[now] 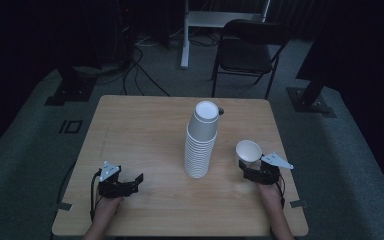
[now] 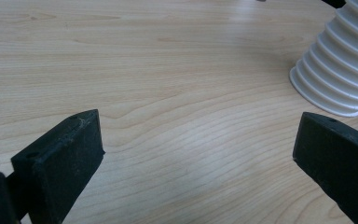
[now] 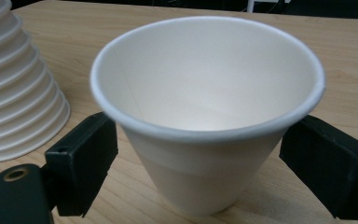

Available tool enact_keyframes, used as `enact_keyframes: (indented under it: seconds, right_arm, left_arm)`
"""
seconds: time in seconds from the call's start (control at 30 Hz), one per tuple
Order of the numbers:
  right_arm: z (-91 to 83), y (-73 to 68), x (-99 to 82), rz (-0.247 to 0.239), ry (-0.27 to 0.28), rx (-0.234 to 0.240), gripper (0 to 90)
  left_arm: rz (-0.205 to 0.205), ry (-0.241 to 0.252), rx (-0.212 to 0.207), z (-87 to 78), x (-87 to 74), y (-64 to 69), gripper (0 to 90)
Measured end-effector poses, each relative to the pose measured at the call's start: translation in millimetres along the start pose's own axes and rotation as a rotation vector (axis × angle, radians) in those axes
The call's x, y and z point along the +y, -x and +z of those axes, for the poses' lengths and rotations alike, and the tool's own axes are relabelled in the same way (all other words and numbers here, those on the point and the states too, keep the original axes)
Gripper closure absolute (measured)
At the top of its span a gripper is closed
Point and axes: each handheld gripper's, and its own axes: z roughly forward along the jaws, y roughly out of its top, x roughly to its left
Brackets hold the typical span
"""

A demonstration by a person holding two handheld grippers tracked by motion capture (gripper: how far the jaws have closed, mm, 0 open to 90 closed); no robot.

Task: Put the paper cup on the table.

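Cup (image 3: 205,116) upright between right gripper (image 3: 198,163) jaws; stack (image 1: 200,142) beside.

no readable text that we can find, no labels, brands or numbers on the single paper cup (image 3: 205,116), the stacked cups (image 1: 200,142), the table (image 1: 145,130), or the tongs, all plain surfaces
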Motion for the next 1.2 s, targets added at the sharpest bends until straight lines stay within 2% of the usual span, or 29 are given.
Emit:
enact_keyframes:
  seconds: [0.27, 0.43, 0.7, 0.93, 1.2]
  right_arm:
    - [-12.4, 2.6, -3.3, -0.002, 0.018, 0.003, 10.5]
    - [-18.9, 2.1, -6.3, -0.028, 0.014, 0.0, 9.9]
    - [-30.1, 7.1, -13.3, -0.008, 0.022, -0.011, 9.9]
    - [-41.3, 7.4, -21.1, -0.014, 0.008, -0.007, 10.0]
    - [-54.8, 1.9, -24.8, -0.015, 0.005, -0.014, 10.0]
  left_arm:
    - [0.01, 0.008, 0.023, -2.0, -0.9, -3.2, 1.6]
    - [0.022, 0.006, 0.033, -2.1, -1.0, -2.7, 1.6]
    - [0.033, 0.007, 0.054, -5.1, -1.7, -4.4, 1.6]
    - [0.041, 0.007, 0.061, -6.0, -3.2, -5.3, 1.6]
    - [0.041, 0.011, 0.075, -6.1, -4.1, -7.4, 1.7]
